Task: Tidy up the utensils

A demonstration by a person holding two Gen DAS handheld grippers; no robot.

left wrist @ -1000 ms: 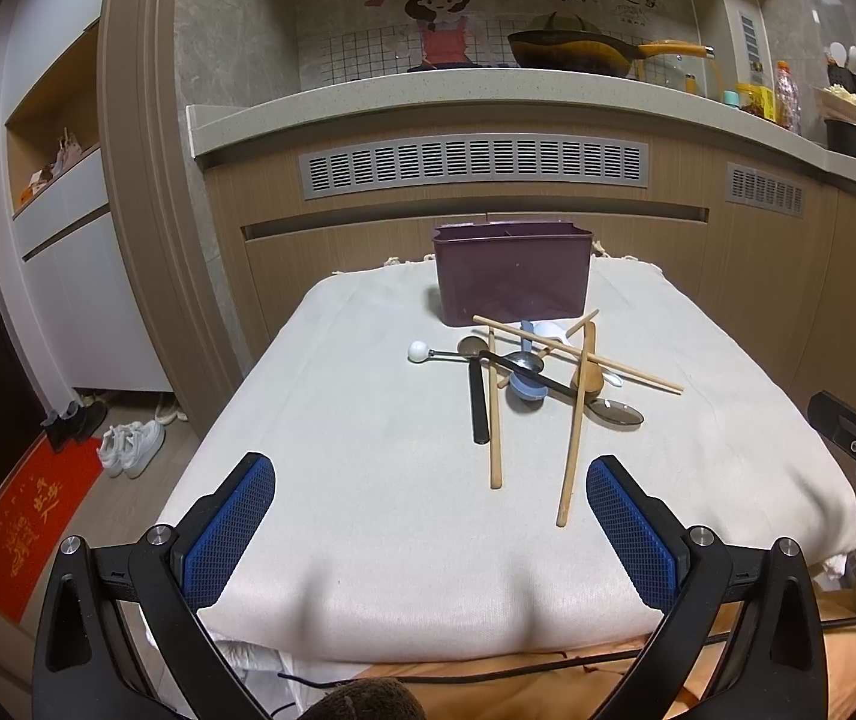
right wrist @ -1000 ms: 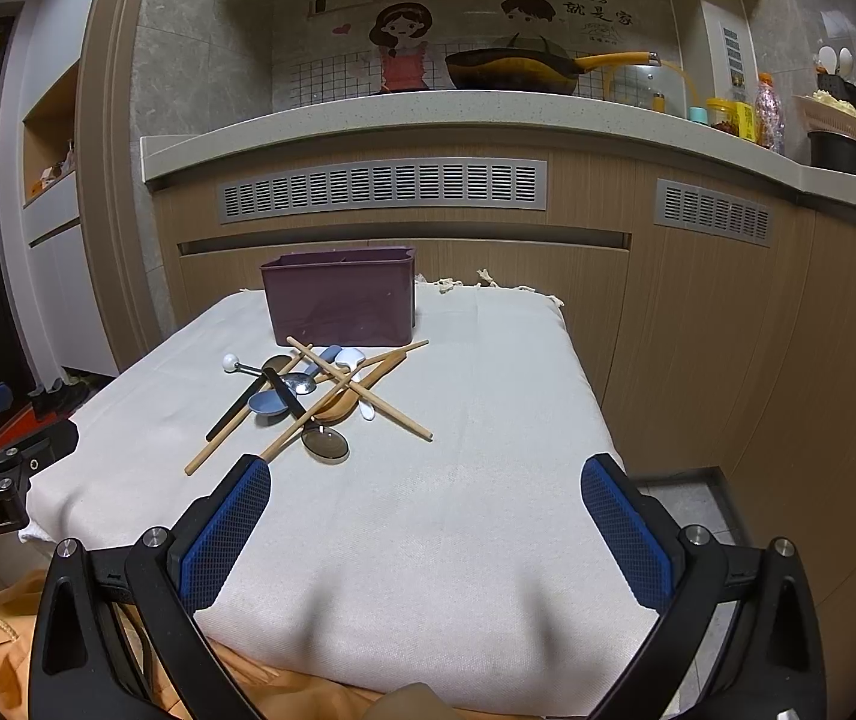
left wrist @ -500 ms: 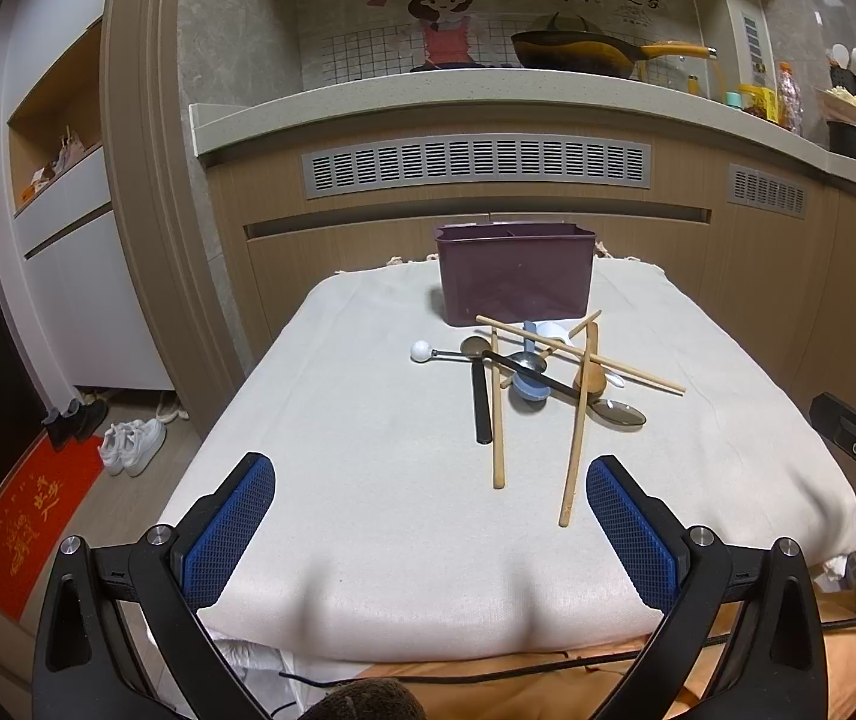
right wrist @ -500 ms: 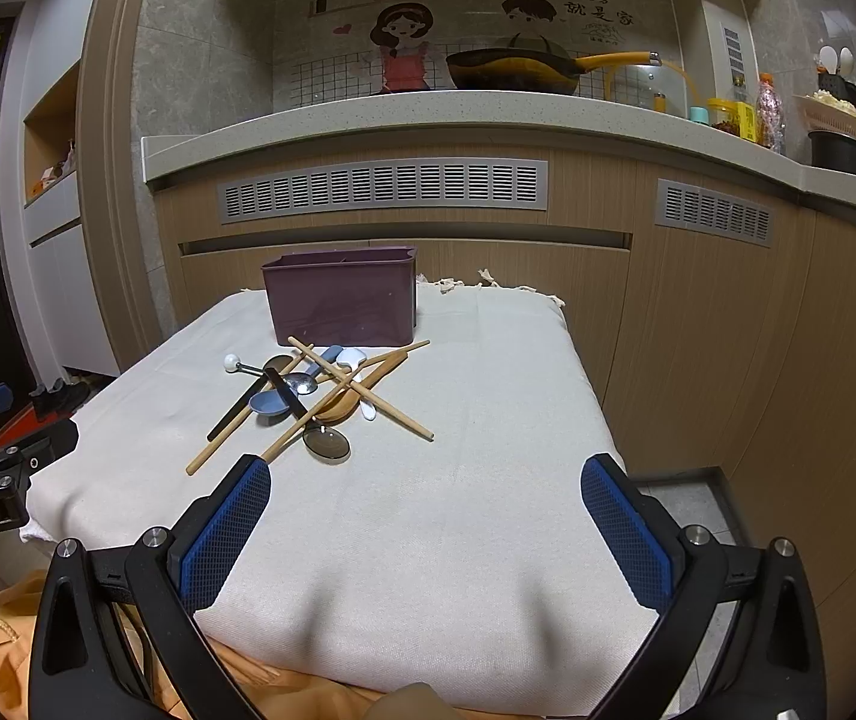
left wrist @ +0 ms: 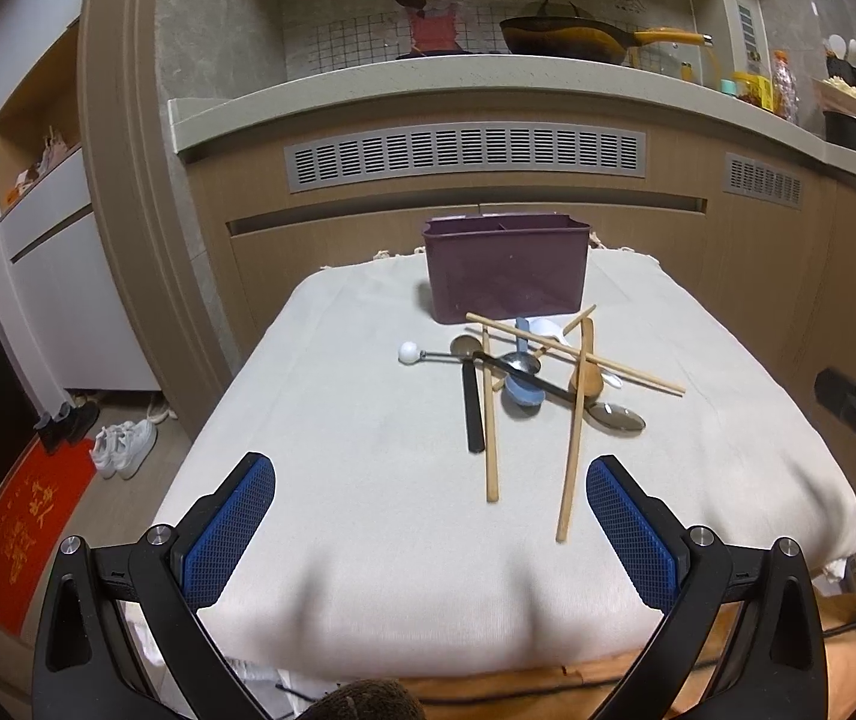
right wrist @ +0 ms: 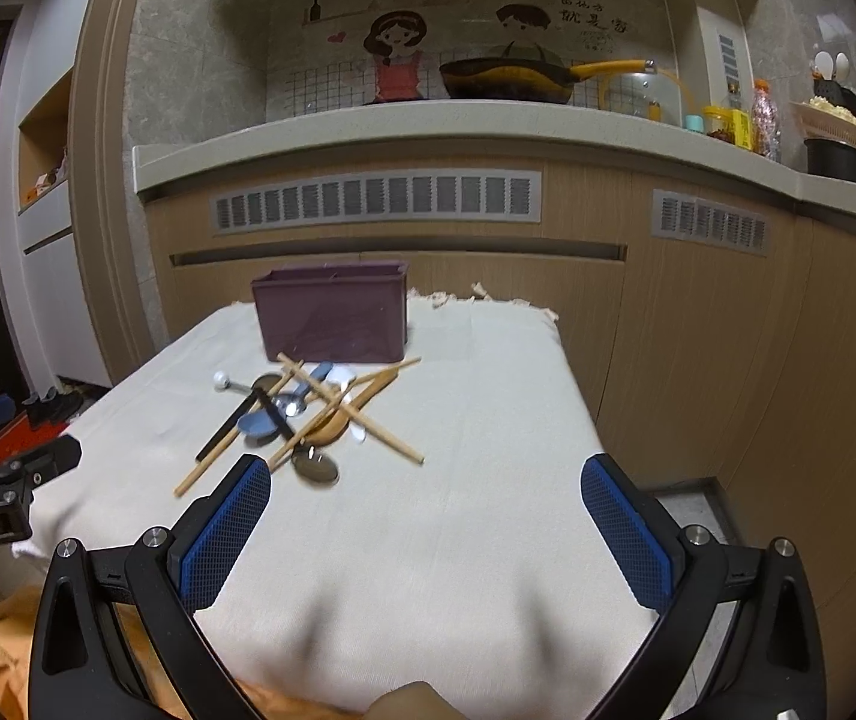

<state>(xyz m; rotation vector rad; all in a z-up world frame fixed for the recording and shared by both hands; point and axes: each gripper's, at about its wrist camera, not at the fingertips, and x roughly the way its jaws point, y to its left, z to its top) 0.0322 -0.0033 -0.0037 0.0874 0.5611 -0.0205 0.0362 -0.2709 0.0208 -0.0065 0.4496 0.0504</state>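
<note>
2 claws in view, both with jaws spread wide and holding nothing: left claw [left wrist: 430,516] and right claw [right wrist: 426,516], each low at the near edge of the cloth-covered table [left wrist: 332,540].

Nearest to the left claw: 2 wooden chopsticks. The chopstick on the left [left wrist: 490,420] and the chopstick on the right [left wrist: 574,426] both run lengthwise, nearly in line with the claw's forward direction, near ends just ahead and slightly right of its centre. A black-handled piece [left wrist: 474,408] lies parallel beside them.

Next out: the tangle. Blue spoon [left wrist: 522,387], wooden spoon [left wrist: 585,378], metal spoon [left wrist: 616,417], a ball-ended stirrer [left wrist: 410,353], and 1 more chopstick lying crosswise [left wrist: 577,354] over the heap.

Farthest: the purple bin [left wrist: 505,273], upright, just behind the heap.

From the right claw the heap [right wrist: 308,414] sits ahead and to the left, sticks slanting across its line.

Judgement: left claw is better aligned; jaws would close across a stick's width. Nothing sorted yet.
</note>
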